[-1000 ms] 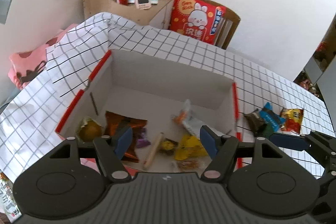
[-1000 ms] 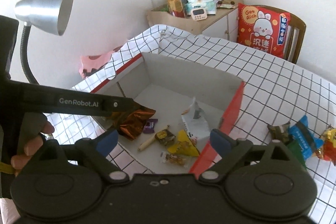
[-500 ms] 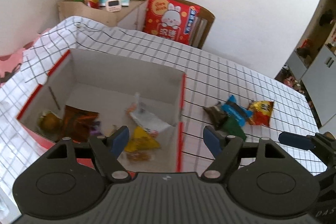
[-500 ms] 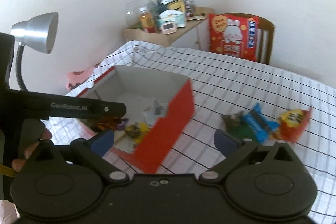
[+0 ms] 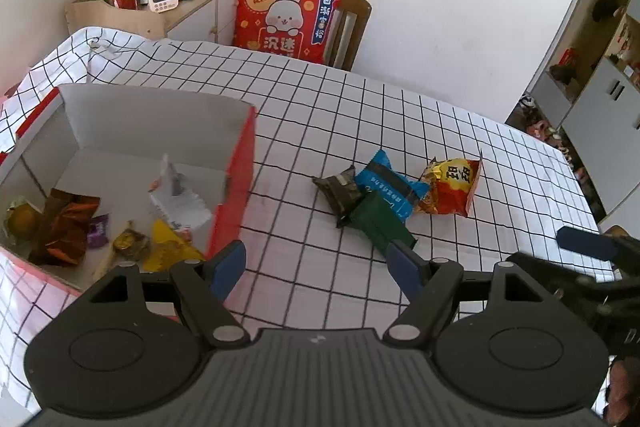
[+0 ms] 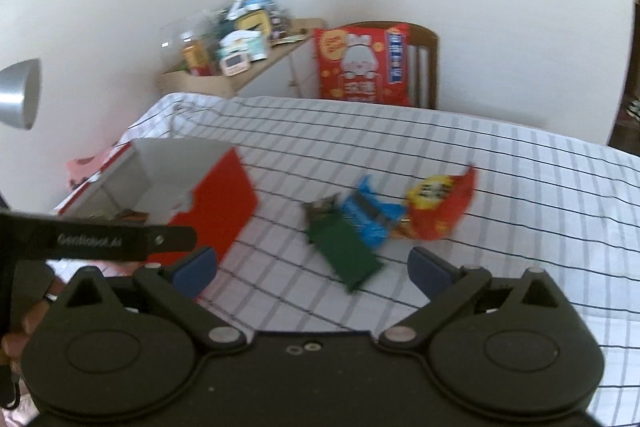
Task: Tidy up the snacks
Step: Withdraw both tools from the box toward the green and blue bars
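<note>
Both grippers are spread wide with nothing in them: left gripper [image 5: 318, 265] sits over bare tablecloth [image 5: 460, 131] beside the box [image 5: 236, 183], right gripper [image 6: 314, 267] hangs just short of the green pack [image 6: 346, 251]. Four snacks are bunched on the cloth right of the box: green pack, camo pack [image 5: 340, 189], blue pack [image 5: 386, 183], and a red-yellow bag [image 5: 452, 187] with print too small to read. The box already has several wrappers inside. The cushion [image 5: 286, 17] says "Get Rich". The left tool's arm reads "GenRobot.AI", blurry.

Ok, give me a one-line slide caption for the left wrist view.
Open left tool above the checked tablecloth, between the snack box and four loose snack packets.
</note>
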Demonstrator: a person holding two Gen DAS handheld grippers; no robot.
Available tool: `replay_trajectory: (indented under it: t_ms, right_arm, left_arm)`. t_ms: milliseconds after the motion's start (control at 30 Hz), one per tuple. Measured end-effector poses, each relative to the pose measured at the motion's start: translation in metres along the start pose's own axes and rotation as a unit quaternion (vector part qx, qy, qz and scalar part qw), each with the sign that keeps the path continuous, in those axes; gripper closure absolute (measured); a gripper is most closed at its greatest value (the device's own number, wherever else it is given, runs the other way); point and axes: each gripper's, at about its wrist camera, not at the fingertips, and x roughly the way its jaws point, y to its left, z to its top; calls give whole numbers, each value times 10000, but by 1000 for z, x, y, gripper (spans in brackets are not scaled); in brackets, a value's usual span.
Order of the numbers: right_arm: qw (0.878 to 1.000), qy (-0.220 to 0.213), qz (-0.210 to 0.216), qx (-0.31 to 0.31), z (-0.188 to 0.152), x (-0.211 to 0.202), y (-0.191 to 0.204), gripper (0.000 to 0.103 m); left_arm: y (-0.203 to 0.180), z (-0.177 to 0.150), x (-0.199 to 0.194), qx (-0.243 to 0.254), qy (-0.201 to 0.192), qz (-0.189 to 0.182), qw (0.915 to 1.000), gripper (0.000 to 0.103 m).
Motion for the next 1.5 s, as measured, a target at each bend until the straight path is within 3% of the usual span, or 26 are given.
replay_trajectory:
  t_ms: [367,500,633,1000,1500]
  right_arm:
    - [9993,-81,-321,181,10,9,-58,1]
    - [9989,-36,-339,331,17,23,-74,1]
    - [9981,37,-395,468,25,40,-86,1]
    - [9959,369,-615,544,42,98,-103,2]
    - [9900,758,-615,1014,51,141,-120,4]
  left_arm:
    - [-52,3,30,362,-2,164,9992,26]
    - [-63,5,44,410,3,244,9989,16]
    - [-66,9,64,258,135,305,9991,10]
    - [-77,16,129,-82,677,778,9946,10]
    - [-81,32,185,-1196,1298,1344,9751,10]
